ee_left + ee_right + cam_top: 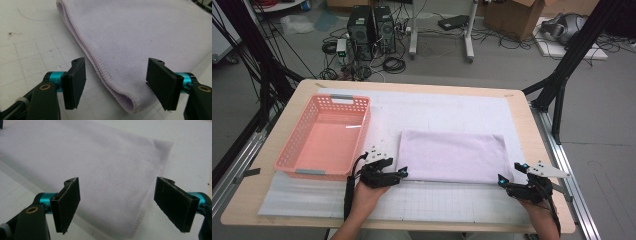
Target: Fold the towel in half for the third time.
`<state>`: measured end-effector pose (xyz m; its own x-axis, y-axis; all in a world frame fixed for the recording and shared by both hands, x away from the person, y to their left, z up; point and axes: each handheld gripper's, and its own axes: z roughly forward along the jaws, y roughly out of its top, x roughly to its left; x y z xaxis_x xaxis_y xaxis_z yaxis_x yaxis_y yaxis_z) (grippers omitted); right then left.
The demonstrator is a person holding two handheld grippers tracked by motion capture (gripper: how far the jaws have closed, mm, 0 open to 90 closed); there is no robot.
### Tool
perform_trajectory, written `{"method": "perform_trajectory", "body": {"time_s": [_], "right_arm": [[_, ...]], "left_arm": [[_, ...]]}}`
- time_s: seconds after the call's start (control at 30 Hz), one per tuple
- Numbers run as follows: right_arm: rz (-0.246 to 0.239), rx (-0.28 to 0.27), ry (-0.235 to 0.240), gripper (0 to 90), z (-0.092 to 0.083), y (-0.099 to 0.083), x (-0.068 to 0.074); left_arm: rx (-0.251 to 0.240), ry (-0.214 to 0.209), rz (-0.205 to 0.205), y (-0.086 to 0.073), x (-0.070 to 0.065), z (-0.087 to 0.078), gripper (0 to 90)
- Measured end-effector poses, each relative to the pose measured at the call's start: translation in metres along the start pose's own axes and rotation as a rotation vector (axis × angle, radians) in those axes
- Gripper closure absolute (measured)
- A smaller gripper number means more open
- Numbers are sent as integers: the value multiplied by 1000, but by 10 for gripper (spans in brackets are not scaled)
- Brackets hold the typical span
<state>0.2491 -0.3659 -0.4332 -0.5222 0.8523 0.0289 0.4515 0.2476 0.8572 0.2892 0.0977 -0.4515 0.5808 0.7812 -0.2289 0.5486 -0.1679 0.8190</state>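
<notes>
A folded lilac towel (452,155) lies flat on the white gridded mat (437,107) in the middle of the table. My left gripper (404,172) sits at the towel's near left corner. In the left gripper view its jaws stand apart around the rounded folded corner of the towel (135,37), and the left gripper (120,85) is open, its pads clear of the cloth. My right gripper (507,181) sits at the near right corner. In the right gripper view the stitched corner of the towel (87,162) lies between the wide jaws of the open right gripper (122,205).
A pink plastic basket (287,150) stands on the left side of the table, beside the left hand. The wooden table edge (542,150) runs close to the right gripper. Black frame posts, computers and cables are on the floor beyond.
</notes>
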Motion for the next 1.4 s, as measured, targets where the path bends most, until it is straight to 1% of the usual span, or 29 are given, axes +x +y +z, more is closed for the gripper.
{"method": "perform_trajectory", "body": {"time_s": [0.13,0.17,0.23,0.27,0.37,0.5,0.57,0.7,0.73,0.77,0.8,0.83,0.87,1.0,1.1,1.2,1.23,1.3,1.4], "right_arm": [[-6,3,5,204,2,0,1],[-7,0,9,204,2,1,1],[-11,0,13,204,4,2,2],[-14,-2,14,204,5,2,2],[-19,-5,26,204,9,5,4],[-27,-1,47,204,15,9,7],[-34,-1,56,204,20,12,9],[-49,4,82,205,28,20,15],[-47,6,88,205,31,22,16],[-48,5,99,206,34,26,17],[-50,10,106,206,37,29,18],[-53,9,113,205,42,33,18],[-47,9,123,206,46,38,19],[-37,8,148,207,66,54,20],[-49,25,165,208,79,64,25],[-79,46,179,207,94,76,29],[-75,52,188,207,99,80,31],[-81,64,195,207,109,89,34],[-101,80,206,207,123,102,39]], "left_arm": [[34,6,22,1,-2,3,388],[43,11,30,1,-3,4,413],[59,7,53,1,-6,6,452],[64,14,60,1,-7,6,467],[67,25,52,1,-7,7,492],[68,35,51,2,-7,7,552],[66,34,44,1,-6,7,594],[67,2,46,1,-7,7,730],[64,-1,41,1,-7,7,743],[67,-3,36,1,-6,7,749],[64,-6,19,1,-6,7,751],[64,-8,9,1,-5,7,753],[63,-13,4,1,-5,7,757],[60,-17,0,1,-5,7,778],[59,-22,-9,1,-5,7,784],[56,-26,-12,1,-4,6,791],[54,-27,-14,1,-5,6,793],[51,-31,-19,0,-4,5,796],[46,-35,-29,0,-4,4,799]]}}
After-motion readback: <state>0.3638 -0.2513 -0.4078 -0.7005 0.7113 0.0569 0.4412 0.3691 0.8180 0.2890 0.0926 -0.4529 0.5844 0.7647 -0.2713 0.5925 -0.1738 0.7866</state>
